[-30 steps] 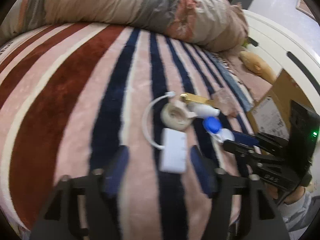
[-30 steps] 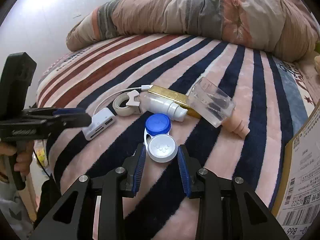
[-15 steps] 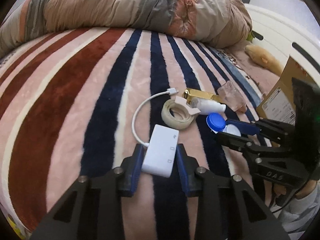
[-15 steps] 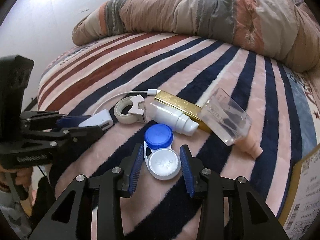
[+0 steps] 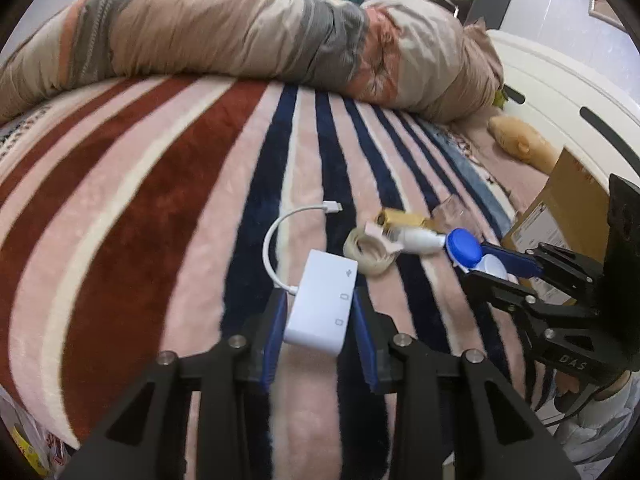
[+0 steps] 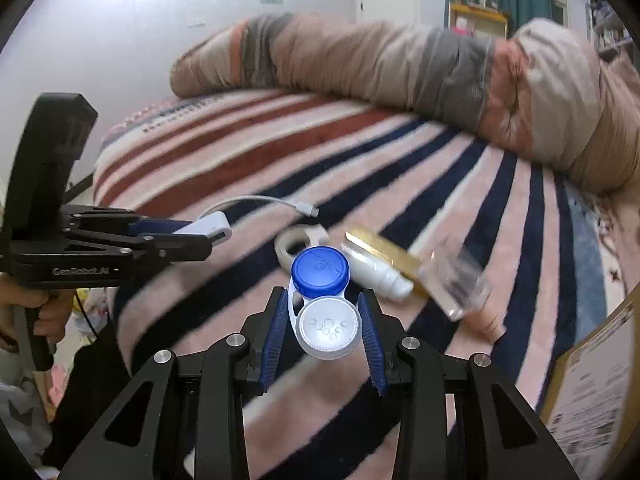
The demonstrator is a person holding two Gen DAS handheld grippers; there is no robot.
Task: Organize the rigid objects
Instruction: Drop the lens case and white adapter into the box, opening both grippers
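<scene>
My left gripper (image 5: 318,322) is shut on a white USB adapter (image 5: 322,306) with a short white cable (image 5: 276,236), held above the striped blanket (image 5: 140,200). My right gripper (image 6: 322,322) is shut on a contact lens case (image 6: 326,302) with one blue and one white cap, also lifted. Left on the blanket are a tape roll (image 5: 370,254), a small white bottle (image 6: 376,274), a gold bar-shaped box (image 6: 384,250) and a clear glass (image 6: 460,284). Each gripper shows in the other's view: the left (image 6: 176,240) and the right (image 5: 496,270).
A rolled duvet (image 5: 240,36) lies across the far side of the bed. A cardboard box (image 5: 560,216) with a shipping label stands at the right edge. A yellow soft toy (image 5: 520,144) lies near a white headboard (image 5: 568,92).
Both grippers closed on their objects and lifted them off the blanket: the left with the adapter, the right with the lens case.
</scene>
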